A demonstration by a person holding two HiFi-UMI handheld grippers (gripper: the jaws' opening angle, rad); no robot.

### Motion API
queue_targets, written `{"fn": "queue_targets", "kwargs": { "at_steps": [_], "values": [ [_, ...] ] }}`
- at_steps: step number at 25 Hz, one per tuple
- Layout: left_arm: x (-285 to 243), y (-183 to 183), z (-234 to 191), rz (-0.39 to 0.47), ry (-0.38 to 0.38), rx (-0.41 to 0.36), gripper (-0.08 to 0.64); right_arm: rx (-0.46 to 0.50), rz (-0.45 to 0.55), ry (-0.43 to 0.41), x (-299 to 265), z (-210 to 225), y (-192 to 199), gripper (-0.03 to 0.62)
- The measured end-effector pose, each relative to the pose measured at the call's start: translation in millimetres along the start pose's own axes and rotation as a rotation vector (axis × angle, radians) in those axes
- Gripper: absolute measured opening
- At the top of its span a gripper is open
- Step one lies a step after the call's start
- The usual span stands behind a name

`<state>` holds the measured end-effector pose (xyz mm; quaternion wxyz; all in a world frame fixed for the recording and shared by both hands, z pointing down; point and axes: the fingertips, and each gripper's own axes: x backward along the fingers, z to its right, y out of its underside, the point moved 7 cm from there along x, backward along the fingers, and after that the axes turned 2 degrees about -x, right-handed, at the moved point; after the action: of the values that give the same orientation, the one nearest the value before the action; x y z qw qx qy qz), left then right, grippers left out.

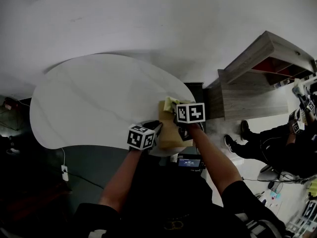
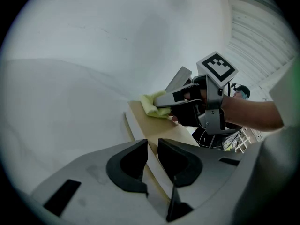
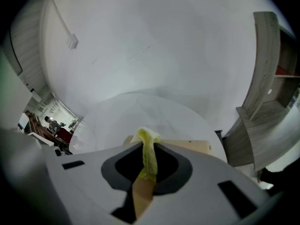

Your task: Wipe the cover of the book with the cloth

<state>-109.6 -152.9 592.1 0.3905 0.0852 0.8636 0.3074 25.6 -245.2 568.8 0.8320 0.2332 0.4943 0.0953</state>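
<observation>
A tan book [image 1: 167, 133] lies at the near right edge of the white round table [image 1: 99, 103]. My left gripper [image 1: 157, 128] grips the book's near edge; in the left gripper view its jaws [image 2: 153, 159] are shut on the book [image 2: 161, 128] with the page edge between the pads. My right gripper [image 1: 175, 111] is shut on a yellow cloth [image 1: 170, 103] held against the book's far corner. In the right gripper view the cloth [image 3: 149, 151] is bunched between the jaws [image 3: 147, 164] over the tan cover [image 3: 190, 146]. The left gripper view shows the cloth [image 2: 152, 106] under the right gripper [image 2: 165, 102].
A wooden shelf unit [image 1: 257, 78] stands right of the table, close to the book. Another person [image 1: 277, 140] sits on the floor at the far right. A small screen device [image 1: 189, 161] is below the table edge. A cable and socket [image 1: 64, 170] lie on the dark floor.
</observation>
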Motion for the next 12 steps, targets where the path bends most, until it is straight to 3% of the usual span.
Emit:
{"fn": "queue_targets", "kwargs": {
  "at_steps": [12],
  "values": [
    [1,0,1,-0.002,-0.013,-0.014,0.069,-0.032,0.024,0.047,22,33,5,0.087]
  ]
}}
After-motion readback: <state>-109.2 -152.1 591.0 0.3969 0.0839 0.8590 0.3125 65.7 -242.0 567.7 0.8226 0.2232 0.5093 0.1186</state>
